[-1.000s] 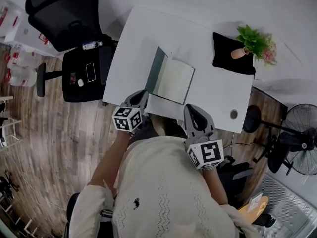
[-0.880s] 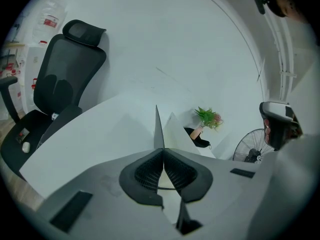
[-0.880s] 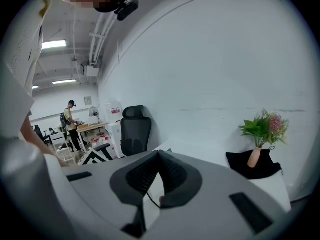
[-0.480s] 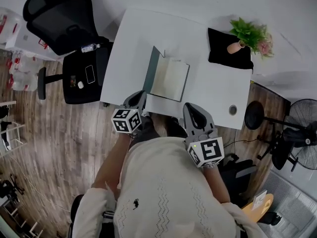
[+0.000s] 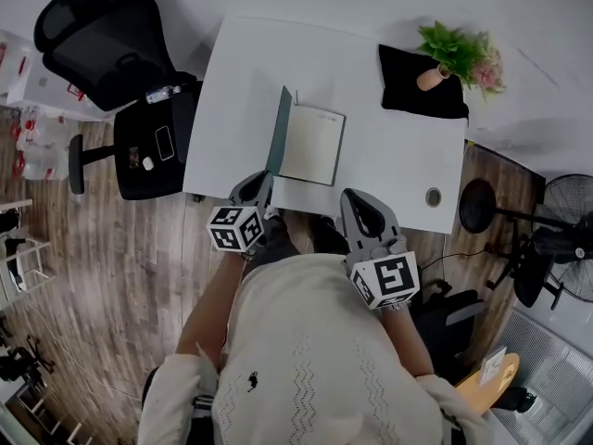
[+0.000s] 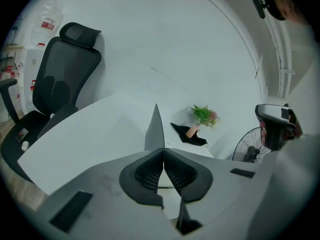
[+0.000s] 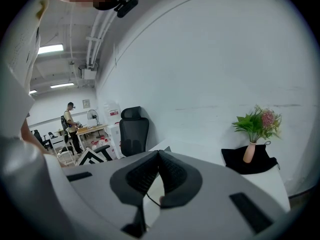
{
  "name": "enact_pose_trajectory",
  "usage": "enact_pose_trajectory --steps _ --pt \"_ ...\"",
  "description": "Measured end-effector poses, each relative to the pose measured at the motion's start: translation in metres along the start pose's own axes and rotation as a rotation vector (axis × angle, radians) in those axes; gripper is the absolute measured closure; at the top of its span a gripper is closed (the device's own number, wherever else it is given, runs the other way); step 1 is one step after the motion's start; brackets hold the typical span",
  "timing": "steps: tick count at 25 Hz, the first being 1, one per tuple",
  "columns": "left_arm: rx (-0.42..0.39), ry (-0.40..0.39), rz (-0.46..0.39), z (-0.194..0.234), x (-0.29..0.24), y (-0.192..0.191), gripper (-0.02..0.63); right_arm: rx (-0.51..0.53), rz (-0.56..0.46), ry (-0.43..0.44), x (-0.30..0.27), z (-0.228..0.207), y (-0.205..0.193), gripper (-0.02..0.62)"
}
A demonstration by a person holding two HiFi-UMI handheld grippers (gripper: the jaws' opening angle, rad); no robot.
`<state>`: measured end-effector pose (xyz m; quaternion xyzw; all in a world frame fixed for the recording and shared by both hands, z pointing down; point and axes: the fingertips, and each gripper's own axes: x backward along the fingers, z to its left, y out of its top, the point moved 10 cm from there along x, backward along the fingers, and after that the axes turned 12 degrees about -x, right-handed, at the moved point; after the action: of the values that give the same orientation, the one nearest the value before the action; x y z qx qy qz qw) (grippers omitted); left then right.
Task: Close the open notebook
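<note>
The notebook (image 5: pixel 312 145) lies open on the white table (image 5: pixel 250 72), its pale pages flat and its dark green cover (image 5: pixel 279 130) standing up along the left side. In the left gripper view the cover (image 6: pixel 155 129) rises edge-on just beyond the jaws. My left gripper (image 5: pixel 258 186) hovers at the table's near edge, short of the notebook's near-left corner, shut and empty (image 6: pixel 163 151). My right gripper (image 5: pixel 356 204) is at the near edge, short of the near-right corner, also shut with nothing in it (image 7: pixel 158 154).
A black cloth (image 5: pixel 408 95) with a potted plant (image 5: pixel 452 54) sits at the table's far right corner. A round cable hole (image 5: pixel 433 196) is near the right front. A black office chair (image 5: pixel 111 49) stands left of the table, a fan (image 5: pixel 567 248) to the right.
The head view has shifted, so table and notebook now sit a little higher and further left. The cover looks narrower and more upright. Both grippers stay shut by the near edge.
</note>
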<state>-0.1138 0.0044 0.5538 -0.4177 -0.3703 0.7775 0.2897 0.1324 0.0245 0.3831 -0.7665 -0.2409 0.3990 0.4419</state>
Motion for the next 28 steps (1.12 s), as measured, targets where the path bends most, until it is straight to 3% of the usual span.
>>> enact_pose_trajectory --steps 28 --pt "-0.022 -0.108 0.052 -0.022 -0.022 -0.005 0.589 -0.023 0.004 -0.032 0.003 -0.019 0.000 0.594"
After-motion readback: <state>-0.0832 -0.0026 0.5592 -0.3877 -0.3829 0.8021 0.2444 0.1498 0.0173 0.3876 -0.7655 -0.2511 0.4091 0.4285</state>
